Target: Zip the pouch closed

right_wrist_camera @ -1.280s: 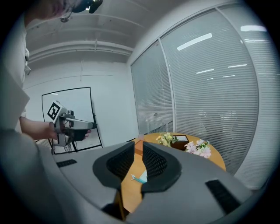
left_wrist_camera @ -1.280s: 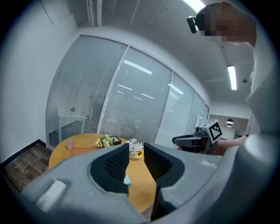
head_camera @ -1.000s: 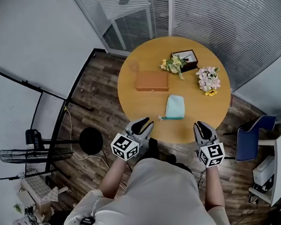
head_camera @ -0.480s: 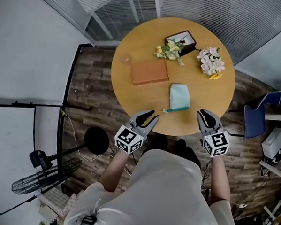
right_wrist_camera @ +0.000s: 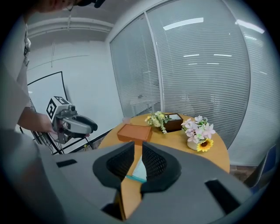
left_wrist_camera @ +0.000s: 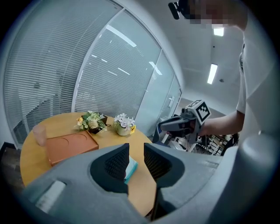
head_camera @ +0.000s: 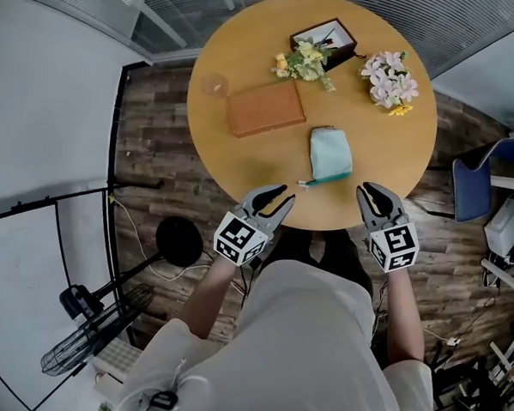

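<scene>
Pouch lies on table, near its front edge, right of centre. Flat case behind-left of pouch, cup at case's far-left corner. Flower bunch against box at table's back; potted flowers back-right. Left gripper and right gripper over front edge, either side of pouch, apart from it.

We get bright, even indoor light. In the left gripper view, ceiling strip lights glow white, and streaks of their glare cross the slatted glass wall. Shadows on the tabletop are faint and soft. Both gripper views bulge strongly and darken to black at the corners, and whatever lies nearest each lens looks soft. The head view bends straight walls into curves.
</scene>
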A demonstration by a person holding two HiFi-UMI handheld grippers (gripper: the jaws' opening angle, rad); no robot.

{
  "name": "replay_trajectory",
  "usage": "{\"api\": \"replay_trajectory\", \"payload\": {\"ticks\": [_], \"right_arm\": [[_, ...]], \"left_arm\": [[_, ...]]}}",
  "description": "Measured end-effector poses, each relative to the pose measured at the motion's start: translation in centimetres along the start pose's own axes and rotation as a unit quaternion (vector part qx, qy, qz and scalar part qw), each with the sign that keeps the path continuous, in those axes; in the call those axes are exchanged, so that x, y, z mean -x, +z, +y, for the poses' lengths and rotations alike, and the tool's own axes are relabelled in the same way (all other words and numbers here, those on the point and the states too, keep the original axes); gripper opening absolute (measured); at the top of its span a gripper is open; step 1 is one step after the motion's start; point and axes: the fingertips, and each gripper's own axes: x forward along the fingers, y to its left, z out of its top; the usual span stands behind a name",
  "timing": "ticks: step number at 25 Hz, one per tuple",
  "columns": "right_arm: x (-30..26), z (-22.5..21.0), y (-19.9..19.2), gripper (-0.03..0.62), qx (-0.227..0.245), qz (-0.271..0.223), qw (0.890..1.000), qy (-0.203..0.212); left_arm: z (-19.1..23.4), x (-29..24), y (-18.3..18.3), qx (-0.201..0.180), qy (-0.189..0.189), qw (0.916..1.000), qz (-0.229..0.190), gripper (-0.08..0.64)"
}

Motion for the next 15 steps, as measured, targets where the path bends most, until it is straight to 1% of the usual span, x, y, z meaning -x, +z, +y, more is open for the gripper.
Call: {"api": "replay_trajectory", "payload": {"ticks": [5,10,15], "right_arm": [[-2.3,-0.5,-2.2,0.052,-0.012,0.02,1.0,0.014],[-4.6,-0.8,-5.2,0.052,-0.025,0.045,0.998,0.033],[-7.0,-0.5,-8.7,0.052,-0.037,0.073,0.995,0.052]], "left_arm": [[0.6,-2.2,-2.0,-0.005,-0.011,0.9996,0.025,0.097],[1.7,-4.6,-4.1,-0.01,-0.013,0.9983,0.056,0.097],[2.5,-6.6,-7.3,-0.01,-0.023,0.9954,0.093,0.097]]}}
